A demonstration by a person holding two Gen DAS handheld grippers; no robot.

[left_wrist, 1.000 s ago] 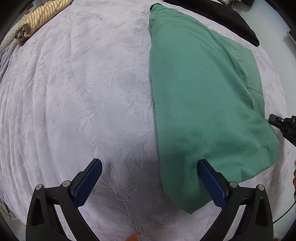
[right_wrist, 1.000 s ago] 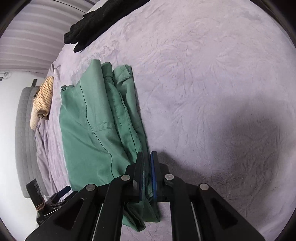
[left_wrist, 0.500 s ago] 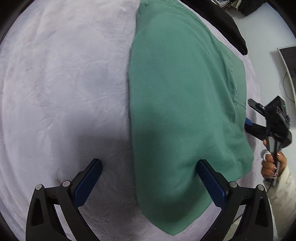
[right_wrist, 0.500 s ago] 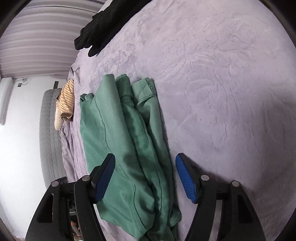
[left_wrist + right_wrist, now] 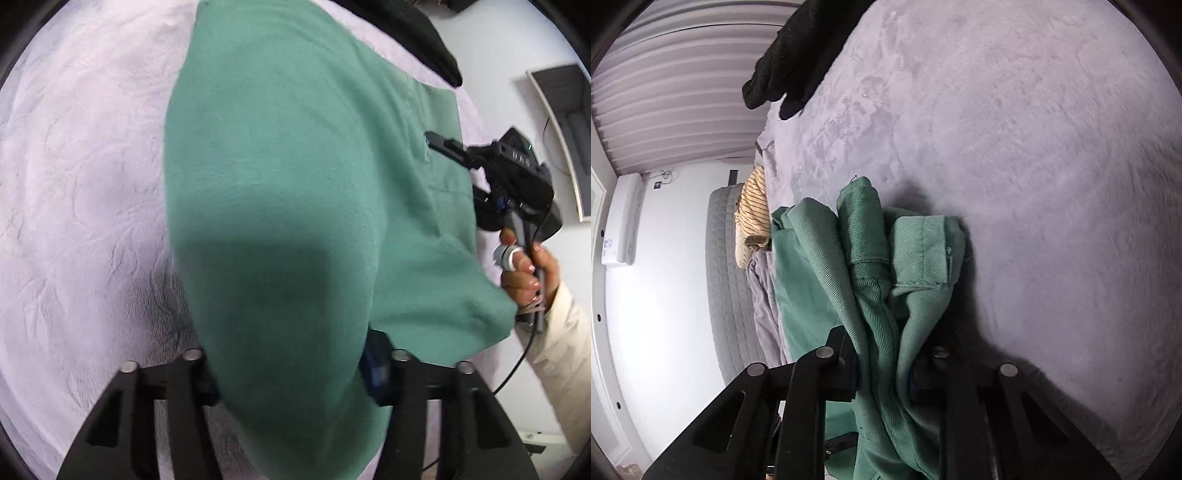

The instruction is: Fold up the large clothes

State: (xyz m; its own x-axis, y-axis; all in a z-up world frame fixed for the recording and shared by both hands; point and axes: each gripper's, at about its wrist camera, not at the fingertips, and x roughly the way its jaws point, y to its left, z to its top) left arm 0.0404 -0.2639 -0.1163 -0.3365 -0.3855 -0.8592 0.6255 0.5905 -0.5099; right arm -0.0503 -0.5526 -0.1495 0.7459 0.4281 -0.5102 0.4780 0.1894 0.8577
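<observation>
A bedroom in a home: a bed [image 5: 1015, 155] under a plush lilac blanket fills the frame; a grey quilted headboard [image 5: 726, 280] stands at left, a white wall air conditioner [image 5: 620, 218] at far left, pleated blinds [image 5: 676, 92] upper left.

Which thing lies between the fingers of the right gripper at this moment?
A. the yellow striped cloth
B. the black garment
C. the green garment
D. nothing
C: in the right wrist view, bunched folds of the green garment sit between the fingers of the right gripper.
</observation>
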